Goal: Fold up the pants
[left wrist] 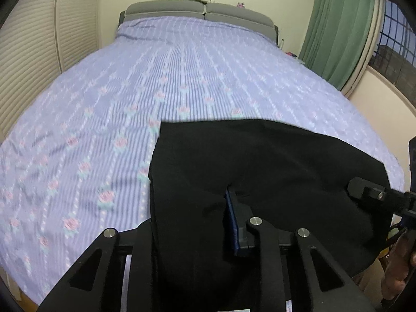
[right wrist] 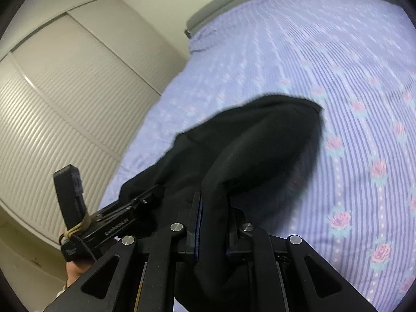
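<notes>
The black pants [left wrist: 260,182] hang between the two grippers at the near end of a bed [left wrist: 130,104] covered in a lilac striped sheet with pink roses, the cloth held up off the sheet with its far edge reaching over the mattress. The left gripper [left wrist: 192,221] has the fabric draped across it: one blue-padded finger shows beside a fold of cloth and the other is buried under the pants, so it appears clamped on the pants, though the pinch itself is hidden. The right gripper [right wrist: 213,223] is closed on a thick bunch of the same pants [right wrist: 247,150], the cloth squeezed between its two pads and bulging out ahead of them in a rounded hump. In the left wrist view the right gripper [left wrist: 374,195] shows at the far right edge of the garment, so the two grips sit at opposite sides of the cloth. Judging from this, the fold is at an early or middle stage: the pants look doubled over at least once, since the visible panel is short and broad with a straight far edge, but how many layers there are cannot be told. What seems left is to lay the garment down flat on the bed, bring it over into its final fold, and let go. A grey headboard [left wrist: 202,10], green curtain [left wrist: 343,31] and slatted wardrobe doors [right wrist: 65,104] stand around the bed.
</notes>
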Demonstrator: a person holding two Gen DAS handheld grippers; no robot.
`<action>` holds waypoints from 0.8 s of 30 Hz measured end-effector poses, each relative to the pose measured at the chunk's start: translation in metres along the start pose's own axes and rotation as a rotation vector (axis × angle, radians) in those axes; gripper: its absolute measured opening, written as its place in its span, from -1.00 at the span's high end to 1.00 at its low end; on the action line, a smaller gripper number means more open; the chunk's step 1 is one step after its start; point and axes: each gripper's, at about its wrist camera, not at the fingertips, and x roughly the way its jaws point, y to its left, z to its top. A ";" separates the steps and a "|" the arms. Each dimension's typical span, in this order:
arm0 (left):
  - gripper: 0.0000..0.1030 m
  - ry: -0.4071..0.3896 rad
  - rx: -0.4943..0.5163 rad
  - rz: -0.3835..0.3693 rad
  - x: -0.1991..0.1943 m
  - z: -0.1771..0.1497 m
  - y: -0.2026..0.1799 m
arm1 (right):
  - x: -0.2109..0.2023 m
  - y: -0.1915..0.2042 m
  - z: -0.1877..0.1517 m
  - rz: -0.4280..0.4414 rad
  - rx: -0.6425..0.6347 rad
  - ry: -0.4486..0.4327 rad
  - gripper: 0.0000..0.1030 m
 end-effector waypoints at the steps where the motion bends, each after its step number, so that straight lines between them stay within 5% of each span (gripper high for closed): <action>1: 0.46 0.006 -0.003 -0.006 -0.003 0.003 0.002 | -0.004 0.006 0.004 0.013 -0.003 -0.007 0.74; 8: 0.41 0.061 -0.016 -0.031 0.004 -0.006 0.006 | -0.008 0.019 0.019 0.013 -0.015 0.000 0.76; 24: -0.66 0.158 -0.136 -0.014 0.034 -0.066 0.026 | 0.012 -0.052 -0.034 -0.095 0.063 0.095 0.76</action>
